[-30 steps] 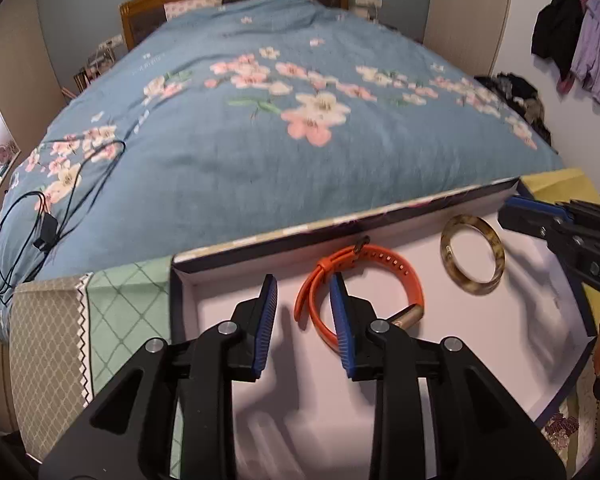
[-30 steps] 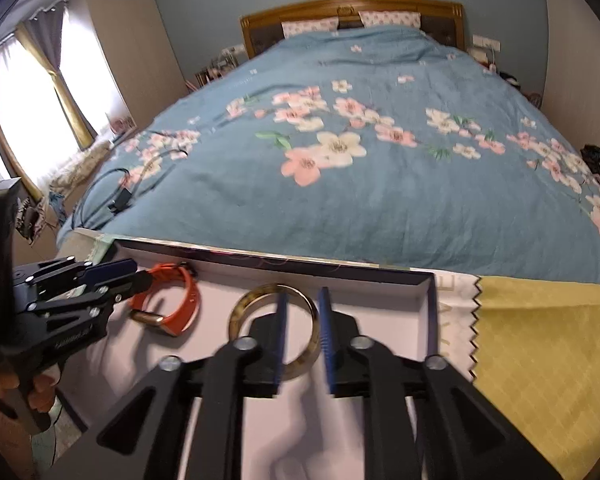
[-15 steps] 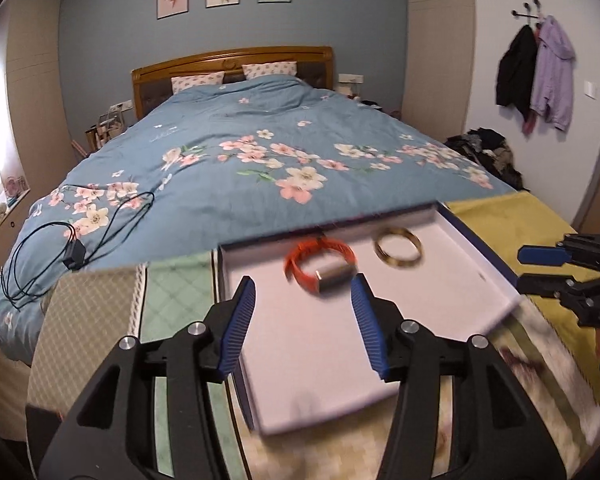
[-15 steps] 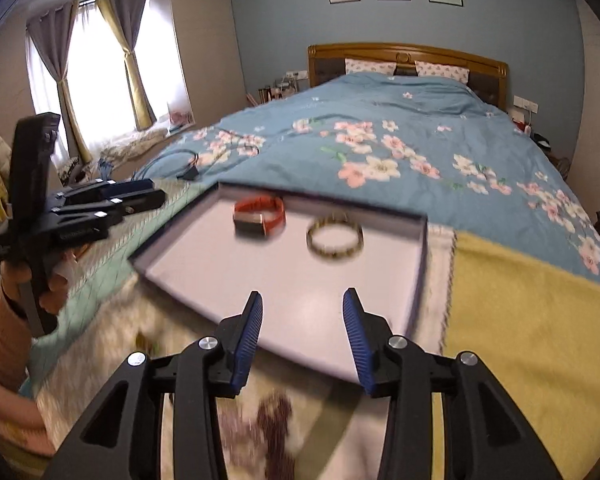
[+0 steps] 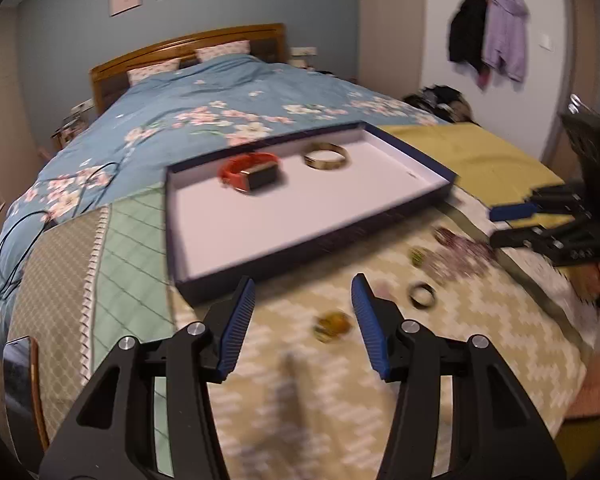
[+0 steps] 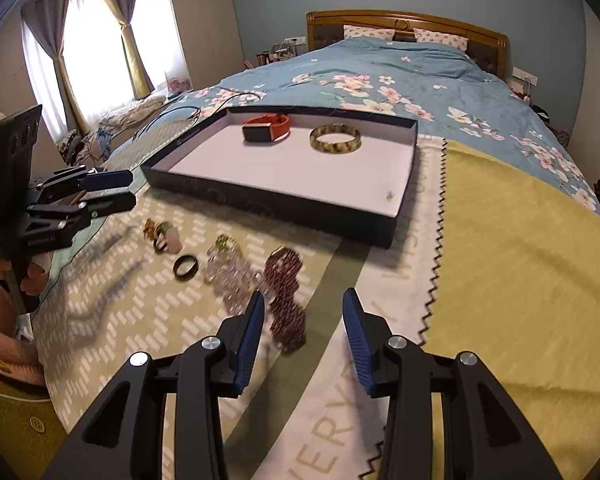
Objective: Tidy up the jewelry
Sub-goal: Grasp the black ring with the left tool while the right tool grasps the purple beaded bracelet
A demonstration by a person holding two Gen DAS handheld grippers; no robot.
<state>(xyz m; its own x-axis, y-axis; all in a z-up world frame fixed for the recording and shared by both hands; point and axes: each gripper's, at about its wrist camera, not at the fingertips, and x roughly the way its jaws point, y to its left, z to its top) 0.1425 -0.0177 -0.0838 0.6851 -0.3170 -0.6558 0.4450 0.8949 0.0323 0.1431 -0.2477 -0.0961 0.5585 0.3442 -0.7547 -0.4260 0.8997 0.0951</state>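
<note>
A dark blue tray [image 5: 300, 249] with a white floor lies on the bed and holds an orange watch [image 5: 248, 172] and a mottled gold bangle [image 5: 326, 156]. My left gripper [image 5: 303, 284] hovers open in front of the tray, with a small amber ring [image 5: 332, 325] on the cloth below its gap. A black ring [image 5: 422, 295] lies to its right. My right gripper [image 6: 304, 296] is open above a dark red beaded bracelet [image 6: 286, 292], and nothing is pinched between its fingers. A pale bead bracelet [image 6: 232, 276], the black ring [image 6: 186, 267] and small rings [image 6: 160, 234] lie to the left.
Patterned cloths cover the foot of the bed, with a yellow cloth [image 6: 520, 248] at the right. A phone [image 5: 18, 380] lies at the near left and a black cable [image 5: 20, 216] on the blue quilt. A person's hand [image 6: 28, 276] holds the left gripper [image 6: 112, 190].
Both grippers have drawn back from the tray to the near cloth and their jaws have widened. The watch and bangle stay in the tray.
</note>
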